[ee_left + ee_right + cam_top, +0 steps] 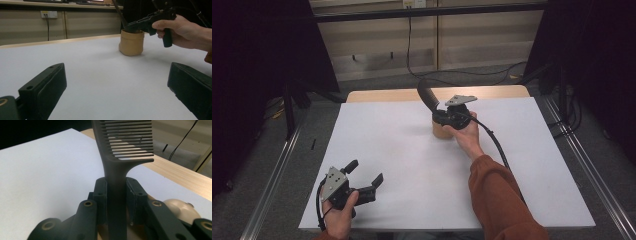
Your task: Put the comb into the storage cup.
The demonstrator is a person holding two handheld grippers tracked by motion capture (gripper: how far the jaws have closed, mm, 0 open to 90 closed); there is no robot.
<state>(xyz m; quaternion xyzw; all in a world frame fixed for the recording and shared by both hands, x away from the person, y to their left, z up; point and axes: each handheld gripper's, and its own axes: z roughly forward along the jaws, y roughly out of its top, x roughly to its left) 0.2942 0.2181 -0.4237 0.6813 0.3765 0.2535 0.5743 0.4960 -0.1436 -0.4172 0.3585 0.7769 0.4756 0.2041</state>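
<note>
White sheeting covers the desk (412, 165), and nearest the person the left gripper (366, 178) rests at its front edge, jaws spread wide with nothing between them. Farther out, mid-desk toward the back, stands a short tan round cup (441, 131). The right gripper (439, 114) hovers directly over it, jaws clamped on the handle of a dark grey wide-toothed plastic comb (427, 94), whose toothed end leans up and back.

Judging from this, the risk is the light cup: if the comb's handle is inside it and drags on the rim, the cup could tip, since nothing steadies it.

The right gripper view shows the comb (126, 145) teeth and the firm pinch on its handle. The left gripper view shows the cup (131, 42) standing upright on the desk.
</note>
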